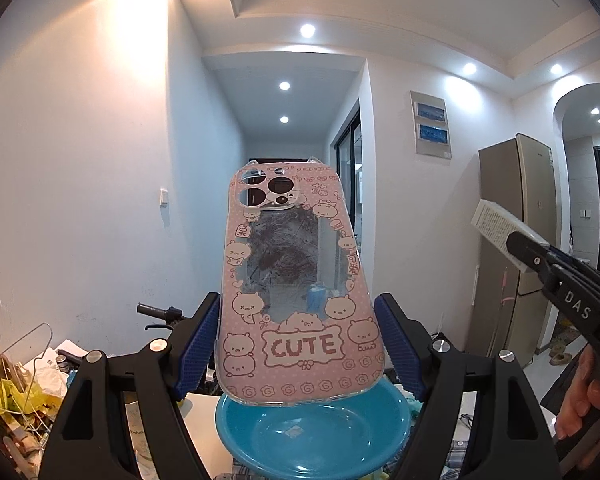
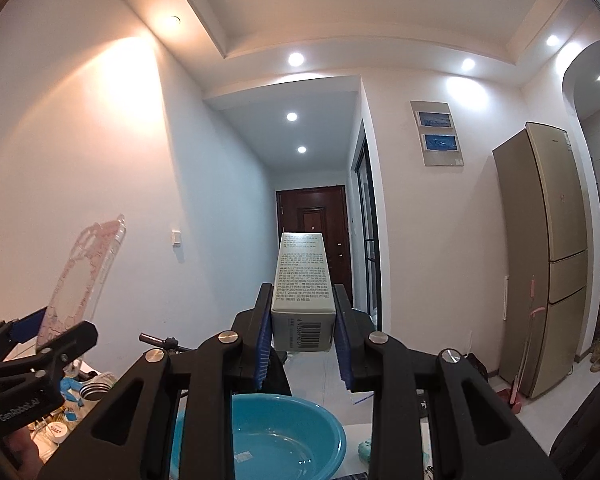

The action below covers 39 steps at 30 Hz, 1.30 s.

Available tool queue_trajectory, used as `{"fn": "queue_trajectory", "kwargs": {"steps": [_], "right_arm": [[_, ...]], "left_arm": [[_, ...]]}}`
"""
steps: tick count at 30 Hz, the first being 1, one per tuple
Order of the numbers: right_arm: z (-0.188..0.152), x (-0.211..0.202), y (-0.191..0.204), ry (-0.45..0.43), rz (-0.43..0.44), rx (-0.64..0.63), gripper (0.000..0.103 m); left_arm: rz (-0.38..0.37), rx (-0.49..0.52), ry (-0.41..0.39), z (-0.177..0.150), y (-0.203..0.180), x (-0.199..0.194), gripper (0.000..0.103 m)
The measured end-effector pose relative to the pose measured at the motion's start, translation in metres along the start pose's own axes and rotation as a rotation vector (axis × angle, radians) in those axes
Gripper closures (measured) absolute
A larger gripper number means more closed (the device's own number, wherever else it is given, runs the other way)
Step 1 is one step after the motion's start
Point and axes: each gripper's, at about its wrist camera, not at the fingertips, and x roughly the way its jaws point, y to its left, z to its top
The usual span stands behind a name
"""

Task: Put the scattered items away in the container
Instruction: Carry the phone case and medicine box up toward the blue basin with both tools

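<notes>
My left gripper [image 1: 298,340] is shut on a pink phone case [image 1: 296,280] printed with cartoon animals and the word CUTE; the case stands upright between the blue pads, above a blue basin [image 1: 316,436]. My right gripper [image 2: 303,336] is shut on a small white carton [image 2: 302,292] with fine print and a barcode, held level over the same blue basin [image 2: 276,436]. The basin looks empty apart from a small sticker. In the left wrist view the right gripper [image 1: 520,248] and its white carton [image 1: 500,224] show at the right. In the right wrist view the phone case [image 2: 80,276] shows at the left.
Clutter lies on the table's left side: yellow wrappers and clear plastic [image 1: 16,392], jars and small tins [image 2: 88,390]. A handlebar grip [image 1: 156,312] sticks up behind. A tall beige fridge [image 2: 548,256] stands right, a dark door [image 2: 312,232] down the hallway. A hand [image 1: 584,400] holds the right tool.
</notes>
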Motion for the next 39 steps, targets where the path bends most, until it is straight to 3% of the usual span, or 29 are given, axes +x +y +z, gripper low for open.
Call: {"fn": "queue_trajectory", "kwargs": {"steps": [23,39], "right_arm": [[-0.044,0.059,-0.001,0.109,0.015,0.018,0.077],[-0.066,0.084,0.002,0.197,0.036,0.000,0.077]], "left_arm": [[0.033,-0.027,0.104,-0.032,0.042,0.067,0.024],[0.004,-0.020,0.206,-0.055,0.034,0.101,0.024]]}}
